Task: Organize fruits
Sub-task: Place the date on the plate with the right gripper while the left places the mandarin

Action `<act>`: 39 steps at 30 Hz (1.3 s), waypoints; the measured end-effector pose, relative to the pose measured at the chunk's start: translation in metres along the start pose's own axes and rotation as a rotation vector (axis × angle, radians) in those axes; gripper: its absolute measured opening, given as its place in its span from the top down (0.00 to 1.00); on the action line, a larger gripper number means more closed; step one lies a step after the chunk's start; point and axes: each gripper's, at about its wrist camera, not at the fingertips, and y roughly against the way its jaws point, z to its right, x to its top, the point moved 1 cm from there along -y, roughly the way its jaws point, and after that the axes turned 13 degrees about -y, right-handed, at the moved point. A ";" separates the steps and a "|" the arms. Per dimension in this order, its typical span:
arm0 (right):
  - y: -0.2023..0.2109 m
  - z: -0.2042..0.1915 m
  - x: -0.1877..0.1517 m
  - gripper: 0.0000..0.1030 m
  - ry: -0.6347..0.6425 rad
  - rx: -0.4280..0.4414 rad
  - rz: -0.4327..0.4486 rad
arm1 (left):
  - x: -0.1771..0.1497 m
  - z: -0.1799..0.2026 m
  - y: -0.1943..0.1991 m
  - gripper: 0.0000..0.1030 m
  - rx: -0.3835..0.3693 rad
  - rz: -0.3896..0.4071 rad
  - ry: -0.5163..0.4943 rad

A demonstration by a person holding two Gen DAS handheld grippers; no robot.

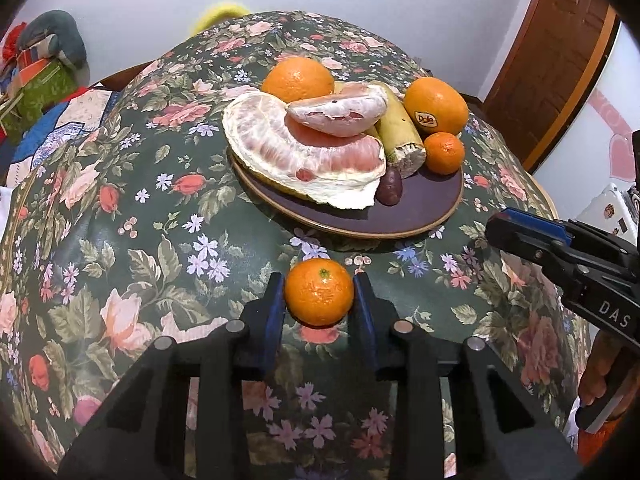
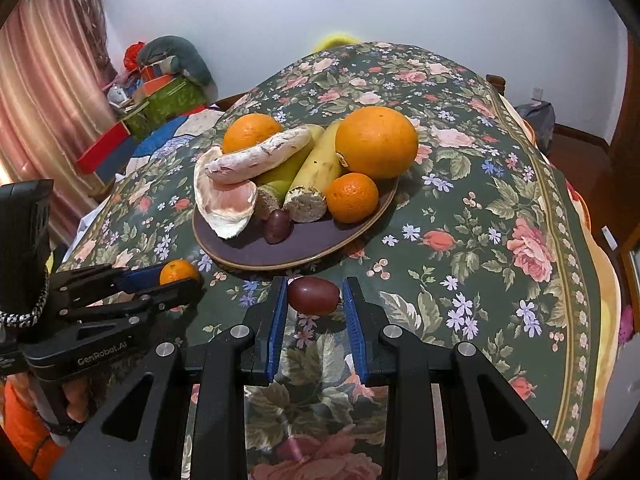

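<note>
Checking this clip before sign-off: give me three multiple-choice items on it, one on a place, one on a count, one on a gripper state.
1. Where is the mandarin between the left gripper's fingers?
A. on the plate
B. over the tablecloth, in front of the plate
C. on the floor

2. How many large oranges are on the plate?
A. two
B. none
C. five

3. What does the right gripper hold?
A. a banana
B. nothing
C. a small dark red fruit

Answers:
1 B: the floral tablecloth lies around it, the plate beyond.
2 A: one at the back, one with a Dole sticker.
3 C: both pads press the dark red fruit.
</note>
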 end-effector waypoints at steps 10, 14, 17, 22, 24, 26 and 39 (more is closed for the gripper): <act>0.006 -0.002 0.007 0.75 0.004 0.003 0.021 | 0.008 0.005 0.016 0.68 -0.012 0.042 -0.007; 0.008 -0.003 0.016 0.75 0.008 0.004 0.044 | 0.021 0.009 0.024 0.68 -0.023 0.083 -0.011; 0.006 -0.006 0.022 0.75 0.014 0.003 0.053 | 0.029 0.011 0.026 0.68 -0.027 0.101 -0.017; -0.009 -0.011 0.032 0.75 0.040 -0.001 0.047 | 0.041 0.012 0.022 0.68 -0.034 0.116 -0.022; -0.016 -0.013 0.033 0.74 0.051 -0.003 0.039 | 0.044 0.013 0.019 0.68 -0.040 0.117 -0.026; -0.021 -0.013 0.034 0.73 0.053 -0.011 0.029 | 0.047 0.015 0.014 0.68 -0.041 0.112 -0.032; 0.003 0.001 0.040 0.60 0.010 0.018 0.086 | 0.054 0.028 -0.009 0.68 -0.061 0.080 -0.053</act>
